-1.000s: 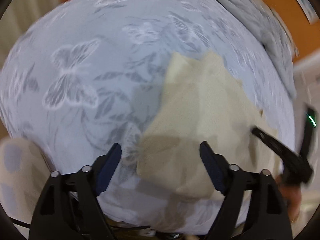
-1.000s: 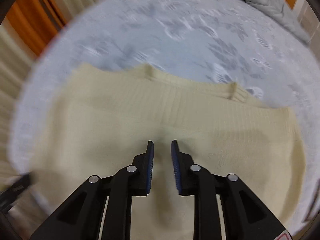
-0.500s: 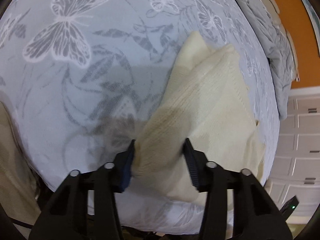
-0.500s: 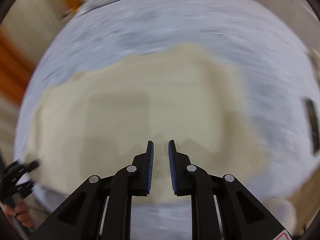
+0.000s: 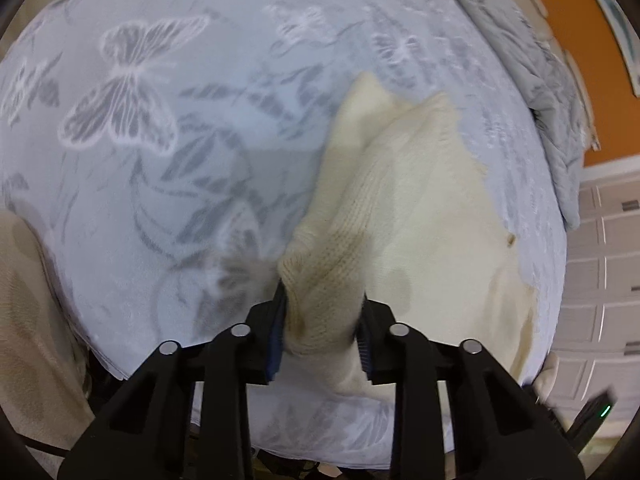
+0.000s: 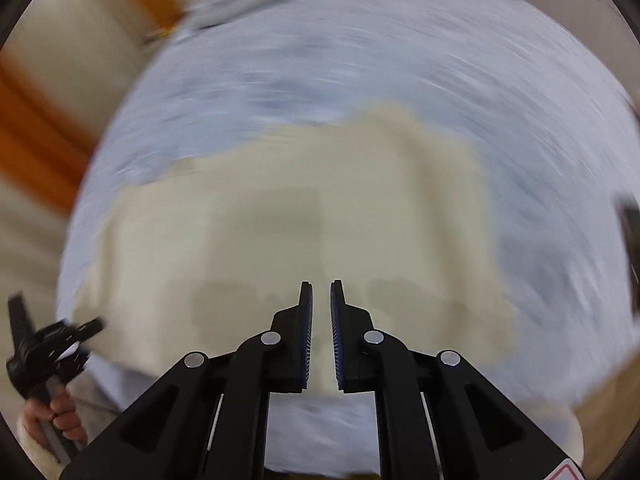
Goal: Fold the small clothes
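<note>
Pinching a bunched corner of the cream knit [image 5: 420, 208] between my left gripper [image 5: 322, 322] pads, which have just been closing onto it; the fabric fills the gap and bulges above the blue pads. The knit lies on the sheet [image 5: 160, 160], pale blue with a grey and white butterfly print, toward the right side in the left wrist view, its near corner lifted and rumpled where I hold it, the rest spread flat with two points at the far edge. A grey garment [image 5: 552, 92] lies crumpled along the sheet's far right edge, well apart from the knit. White panelled doors [image 5: 600, 272] and an orange wall [image 5: 580, 20] stand beyond.

My right gripper [image 6: 321, 336] has just been closing and its pads now stand nearly together with a narrow slit between them; nothing is between them. It hangs above the knit [image 6: 300, 220], not touching it. This view is heavily blurred. At its lower left my left gripper [image 6: 60, 340] shows at the knit's corner, with my hand [image 6: 52, 416] around the handle.

Writing: no brand, label or legible text on knit, sheet or grippers. A red-edged sticker [image 6: 570, 472] on the right gripper is cut off by the frame; unreadable
</note>
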`<state>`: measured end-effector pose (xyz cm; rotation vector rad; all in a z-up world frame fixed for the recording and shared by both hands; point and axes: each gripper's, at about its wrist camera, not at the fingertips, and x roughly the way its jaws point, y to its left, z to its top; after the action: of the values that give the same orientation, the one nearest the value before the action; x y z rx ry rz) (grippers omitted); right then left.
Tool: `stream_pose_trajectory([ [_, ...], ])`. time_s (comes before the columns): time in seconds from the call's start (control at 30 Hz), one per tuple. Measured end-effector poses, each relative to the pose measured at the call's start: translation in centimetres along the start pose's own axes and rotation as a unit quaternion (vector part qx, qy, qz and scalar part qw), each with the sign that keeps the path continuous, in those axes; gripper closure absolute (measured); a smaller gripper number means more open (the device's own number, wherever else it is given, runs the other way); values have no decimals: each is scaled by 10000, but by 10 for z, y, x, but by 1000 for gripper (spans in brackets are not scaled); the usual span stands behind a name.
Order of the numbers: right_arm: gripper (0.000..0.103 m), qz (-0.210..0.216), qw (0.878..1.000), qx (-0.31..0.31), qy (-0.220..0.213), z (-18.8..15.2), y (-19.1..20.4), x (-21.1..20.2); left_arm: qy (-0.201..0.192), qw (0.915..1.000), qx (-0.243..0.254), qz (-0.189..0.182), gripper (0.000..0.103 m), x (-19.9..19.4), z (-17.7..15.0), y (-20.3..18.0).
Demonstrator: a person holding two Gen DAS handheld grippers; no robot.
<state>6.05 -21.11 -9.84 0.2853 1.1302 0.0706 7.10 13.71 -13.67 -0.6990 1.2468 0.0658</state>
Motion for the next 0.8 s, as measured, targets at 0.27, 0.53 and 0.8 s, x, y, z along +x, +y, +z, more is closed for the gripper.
stream_pose_trajectory([
  [0.27,95,128,9963,-245,813,24,29,107,-530,9910,1207,-237,82,-57,-16,-63],
  [0.53,91,752,9926,951,-85,4,-46,11,-594,9406,3263,-718,85,-78,-69,-200],
  [0.8,82,447,9853,1635,-236,-41,-128,-31,527,9067,4138,-624,94,14,-161,-261],
])
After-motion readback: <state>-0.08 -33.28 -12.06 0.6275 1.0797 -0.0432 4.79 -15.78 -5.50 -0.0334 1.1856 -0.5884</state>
